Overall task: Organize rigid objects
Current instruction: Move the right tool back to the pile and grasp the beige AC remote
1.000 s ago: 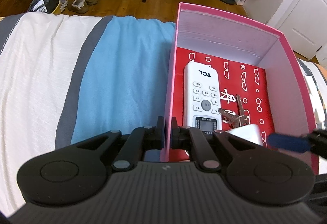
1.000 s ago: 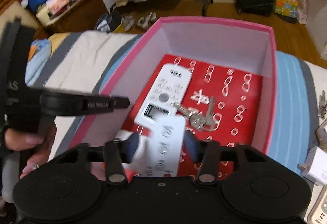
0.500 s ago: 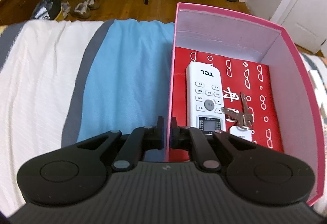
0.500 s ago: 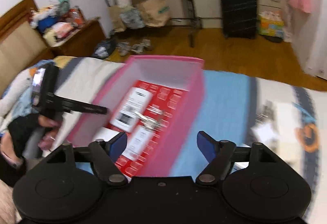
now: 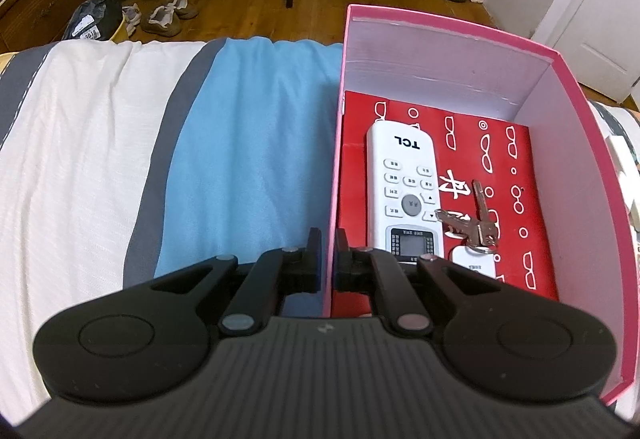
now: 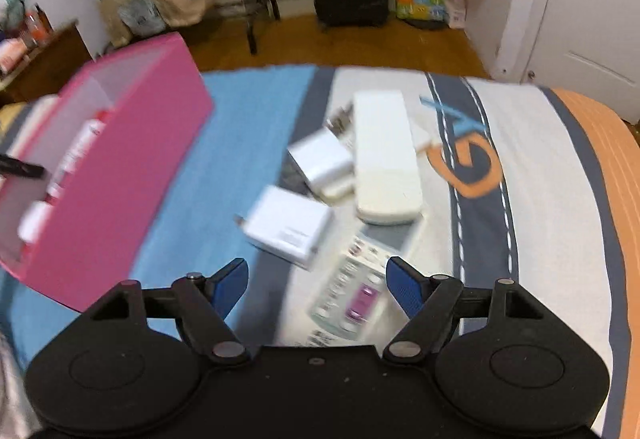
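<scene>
The left gripper [image 5: 328, 259] is clamped on the near left wall of the pink box [image 5: 576, 143], one finger outside over the blue stripe of the bed cover [image 5: 248, 143], the other inside. Just ahead and right of the gripper, a white remote [image 5: 404, 183] lies flat on the red patterned floor of the box, with a bunch of keys [image 5: 476, 223] touching its right edge and a white tag [image 5: 474, 265] below them. Beyond the bed, shoes [image 5: 168, 13] sit on the wooden floor.

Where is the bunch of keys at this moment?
In the left wrist view, the keys lie on the red floor of the pink box, right of the white TCL remote, touching its edge.
</scene>
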Available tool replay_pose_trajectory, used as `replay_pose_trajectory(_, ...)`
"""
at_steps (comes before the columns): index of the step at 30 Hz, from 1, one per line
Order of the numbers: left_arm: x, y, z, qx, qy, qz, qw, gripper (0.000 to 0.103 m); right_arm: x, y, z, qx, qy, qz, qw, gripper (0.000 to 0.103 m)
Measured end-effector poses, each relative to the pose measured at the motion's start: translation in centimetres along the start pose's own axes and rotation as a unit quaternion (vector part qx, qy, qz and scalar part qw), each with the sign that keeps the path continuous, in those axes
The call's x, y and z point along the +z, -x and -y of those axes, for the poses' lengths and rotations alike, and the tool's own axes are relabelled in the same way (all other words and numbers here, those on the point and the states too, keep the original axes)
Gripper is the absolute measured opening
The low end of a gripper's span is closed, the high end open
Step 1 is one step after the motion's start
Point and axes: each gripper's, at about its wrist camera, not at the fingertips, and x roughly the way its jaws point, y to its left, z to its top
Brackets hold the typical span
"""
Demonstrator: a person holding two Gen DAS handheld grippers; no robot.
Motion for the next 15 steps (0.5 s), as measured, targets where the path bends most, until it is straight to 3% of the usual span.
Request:
replay_pose_trajectory(3, 0.0, -0.2, -0.4, -0.008, 0.009, -0.005, 0.9999, 0.004, 0.1, -2.1, 0.9, -0.002, -0.021, -0.029, 0.999, 0.08)
replay_pose_trajectory(6, 0.0, -0.6, -0.9, -0.021, 0.026, -0.012, 0.9994, 0.004, 0.0, -4.3, 1.6, -0.032, -0.031, -0.061, 0.997, 0.08)
replay_pose_trajectory(9, 0.0, -0.7, -0.2, -0.011, 0.012, -0.01, 0.9998, 0.003, 0.2, -5.6, 2.0, -0.042, -0.051, -0.06, 0.996, 0.082)
replay_pose_trajectory(13, 0.0, -1.0, 0.2, 0.001, 0.008, -0.018, 0.9998, 0.003, 0.0, -6.4, 0.9, -0.057, -0.004, -0.049, 0.997, 0.081)
replay_pose_trajectory(15, 0.0, -1.0, 0.4, 0.004, 0.009, -0.019, 0.9998, 0.003, -0.1, -6.0, 0.9, -0.06, 0.007, -0.039, 0.997, 0.071)
